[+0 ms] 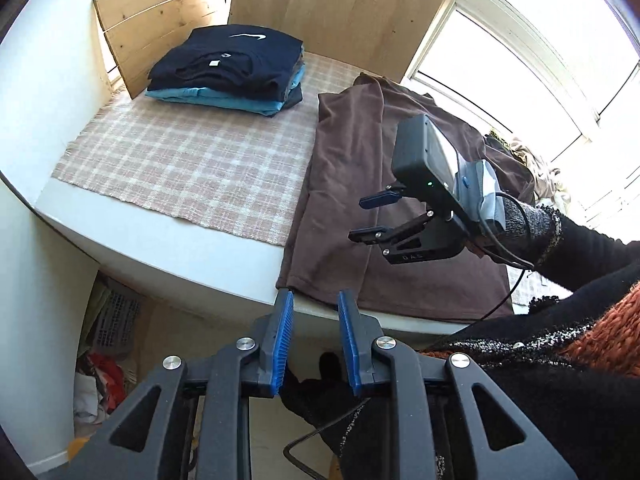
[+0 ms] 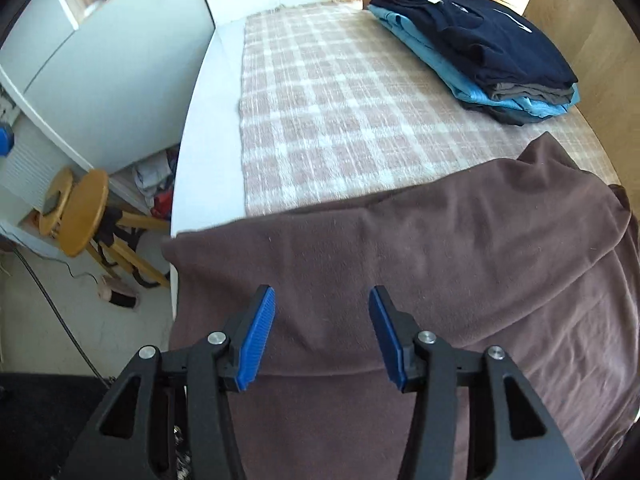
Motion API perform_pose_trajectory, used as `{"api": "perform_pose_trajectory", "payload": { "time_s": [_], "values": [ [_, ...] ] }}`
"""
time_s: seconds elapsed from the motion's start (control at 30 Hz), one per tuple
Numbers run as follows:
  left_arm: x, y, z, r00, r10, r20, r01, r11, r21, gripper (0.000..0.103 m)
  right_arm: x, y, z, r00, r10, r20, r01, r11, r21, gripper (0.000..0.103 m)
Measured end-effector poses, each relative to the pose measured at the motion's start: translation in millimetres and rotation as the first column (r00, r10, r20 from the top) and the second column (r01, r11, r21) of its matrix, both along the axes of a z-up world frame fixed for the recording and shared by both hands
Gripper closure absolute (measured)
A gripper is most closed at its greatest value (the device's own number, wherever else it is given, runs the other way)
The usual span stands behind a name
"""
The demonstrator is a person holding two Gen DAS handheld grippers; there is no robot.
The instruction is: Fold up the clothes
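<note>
A brown garment [image 1: 352, 184] [image 2: 420, 256] lies folded lengthwise on the right part of the table, its near hem at the table's front edge. My left gripper [image 1: 315, 304] hangs just off that front edge by the garment's near corner, its blue pads a little apart with nothing between them. My right gripper [image 2: 322, 308] hovers open above the brown cloth, empty; the left wrist view shows the right gripper [image 1: 362, 218] from the side over the garment's middle, held by a gloved hand.
A stack of folded dark and light-blue shirts [image 1: 232, 68] [image 2: 480, 52] sits at the far end of a checked cloth [image 1: 192, 164] covering the white table [image 1: 168, 244]. Wooden boards [image 1: 340, 8] stand behind. A wooden stool [image 2: 80, 208] and loose laundry [image 1: 100, 380] are on the floor.
</note>
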State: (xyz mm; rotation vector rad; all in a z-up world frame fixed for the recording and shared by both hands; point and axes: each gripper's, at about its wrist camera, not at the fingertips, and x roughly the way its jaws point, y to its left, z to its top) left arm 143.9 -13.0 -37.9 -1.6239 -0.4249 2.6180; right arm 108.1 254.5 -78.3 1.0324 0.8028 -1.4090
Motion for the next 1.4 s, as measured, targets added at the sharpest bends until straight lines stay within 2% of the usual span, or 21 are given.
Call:
{"api": "perform_pose_trajectory", "payload": {
  "time_s": [0.07, 0.13, 0.2, 0.27, 0.33, 0.47, 0.6, 0.7, 0.8, 0.97, 1.1, 1.23, 1.33, 1.4],
  "values": [
    [-12, -6, -7, 1.000, -0.011, -0.009, 0.011, 1.000, 0.016, 0.081, -14, -38, -26, 0.998, -0.035, 0.060, 0.031, 0.998, 0.063, 0.054],
    [-27, -10, -15, 0.999, -0.035, -0.011, 0.035, 0.999, 0.030, 0.081, -21, -43, -30, 0.991, -0.055, 0.120, 0.051, 0.998, 0.035, 0.050],
    [-46, -10, -23, 0.997, -0.082, 0.002, 0.082, 0.996, 0.022, 0.081, -35, -29, -28, 0.955, -0.123, 0.271, 0.110, 0.992, 0.060, 0.050],
    [-70, -10, -28, 0.990, -0.137, 0.011, 0.137, 0.990, 0.012, 0.081, -67, -3, -19, 0.913, -0.251, 0.321, 0.255, 0.966, 0.032, 0.050],
    [-100, -10, -30, 0.982, -0.188, 0.009, 0.188, 0.982, -0.001, 0.081, -106, 21, -8, 0.873, -0.369, 0.319, 0.379, 0.925, 0.033, 0.050],
    [-180, -7, -34, 0.959, -0.282, -0.011, 0.281, 0.958, -0.046, 0.080, -193, 62, 14, 0.763, -0.569, 0.308, 0.590, 0.807, 0.031, 0.050],
    [-263, 6, -50, 0.931, -0.365, -0.010, 0.362, 0.927, -0.093, 0.075, -262, 59, 51, 0.722, -0.657, 0.218, 0.681, 0.730, -0.056, 0.049],
    [-315, 14, -75, 0.929, -0.369, 0.025, 0.369, 0.921, -0.122, 0.075, -303, 61, 67, 0.693, -0.693, 0.199, 0.717, 0.690, -0.098, 0.047],
    [-349, 16, -102, 0.939, -0.338, 0.068, 0.345, 0.921, -0.182, 0.075, -335, 47, 67, 0.685, -0.699, 0.205, 0.725, 0.681, -0.105, 0.047],
    [-375, -3, -121, 0.949, -0.304, 0.079, 0.312, 0.942, -0.123, 0.071, -395, 7, 49, 0.689, -0.691, 0.218, 0.719, 0.690, -0.083, 0.047],
    [-393, -7, -127, 0.951, -0.301, 0.072, 0.308, 0.945, -0.113, 0.065, -454, -33, 26, 0.684, -0.692, 0.230, 0.713, 0.701, -0.012, 0.047],
    [-403, -3, -131, 0.943, -0.329, 0.053, 0.332, 0.938, -0.103, 0.065, -489, -75, -6, 0.709, -0.676, 0.199, 0.669, 0.734, 0.111, 0.047],
    [-402, 0, -133, 0.935, -0.352, 0.041, 0.354, 0.930, -0.096, 0.070, -494, -95, -29, 0.740, -0.653, 0.163, 0.624, 0.756, 0.197, 0.047],
    [-400, 1, -134, 0.928, -0.370, 0.033, 0.372, 0.925, -0.083, 0.086, -493, -103, -41, 0.756, -0.635, 0.156, 0.597, 0.768, 0.231, 0.047]
  ]
}}
